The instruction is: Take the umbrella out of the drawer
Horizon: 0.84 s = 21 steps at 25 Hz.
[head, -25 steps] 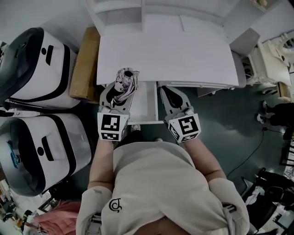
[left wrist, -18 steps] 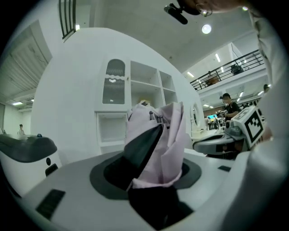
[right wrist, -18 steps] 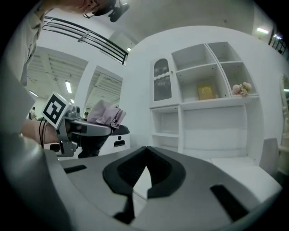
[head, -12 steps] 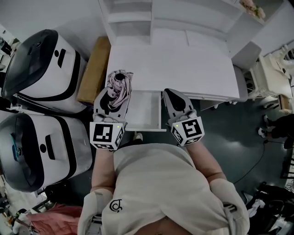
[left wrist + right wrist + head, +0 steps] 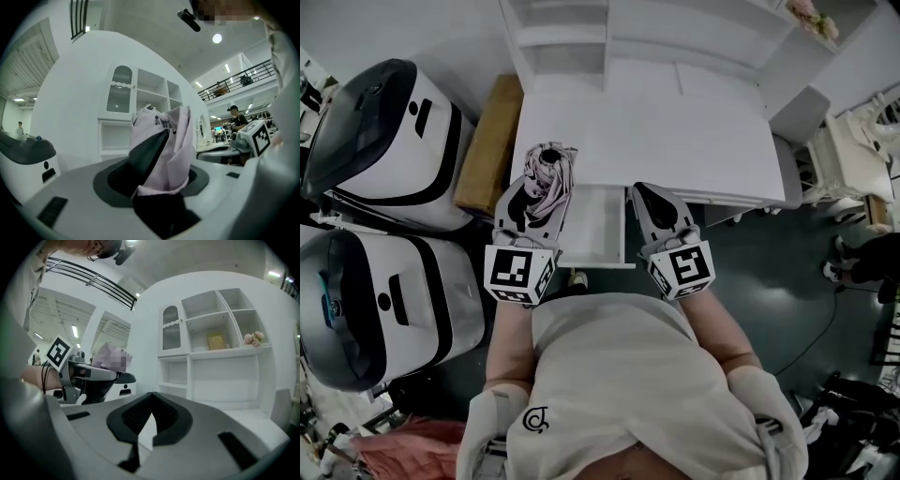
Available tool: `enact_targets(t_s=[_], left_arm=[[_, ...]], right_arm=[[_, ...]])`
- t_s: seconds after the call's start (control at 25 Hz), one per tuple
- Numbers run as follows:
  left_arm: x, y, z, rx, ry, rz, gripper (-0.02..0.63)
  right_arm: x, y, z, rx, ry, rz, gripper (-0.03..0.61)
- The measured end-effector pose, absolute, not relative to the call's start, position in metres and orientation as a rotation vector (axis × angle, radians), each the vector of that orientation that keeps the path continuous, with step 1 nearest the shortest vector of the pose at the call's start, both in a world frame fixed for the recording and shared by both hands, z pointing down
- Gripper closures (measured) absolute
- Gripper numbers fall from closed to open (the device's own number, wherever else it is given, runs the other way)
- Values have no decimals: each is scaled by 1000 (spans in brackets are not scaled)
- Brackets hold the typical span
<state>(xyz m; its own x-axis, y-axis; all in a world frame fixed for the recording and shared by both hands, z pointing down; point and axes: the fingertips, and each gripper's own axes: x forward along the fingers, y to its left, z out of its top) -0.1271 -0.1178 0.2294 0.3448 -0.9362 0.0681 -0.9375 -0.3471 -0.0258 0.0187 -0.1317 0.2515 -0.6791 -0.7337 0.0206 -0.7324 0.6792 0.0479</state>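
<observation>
The left gripper [image 5: 534, 202] has its fingers clenched on the folded umbrella [image 5: 549, 169]. The umbrella is already out of the drawer [image 5: 598, 225] and hangs above the drawer's left edge, over the front corner of the surface [image 5: 656, 131]. The right gripper [image 5: 654, 202] is just right of the drawer, its fingers closed together on nothing.

The hold seems to be on the lower part and on loose cloth, and much of the umbrella stands out beyond the fingers. I think a quick turn of the hand could let it tilt or slip, and it would then fall back into the drawer. A hanging fold could also catch on the surface's front edge, just behind the drawer. The drawer is pulled out close to the person's body, so a step forward may bump it.

Left of the drawer there is little room: a brown box [image 5: 487, 145] stands close against the surface. Behind the drawer the surface is wide and bare up to the shelves [image 5: 581, 37] — probably the safest place to go. Right of the drawer there is only floor.
</observation>
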Motion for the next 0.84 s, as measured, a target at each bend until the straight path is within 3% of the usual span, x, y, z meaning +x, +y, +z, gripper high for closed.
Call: enact_targets(t_s=[0.84], left_arm=[[-122, -112, 235, 2572, -1733, 60, 379]], right_arm=[[20, -130, 252, 1239, -2835, -63, 574]])
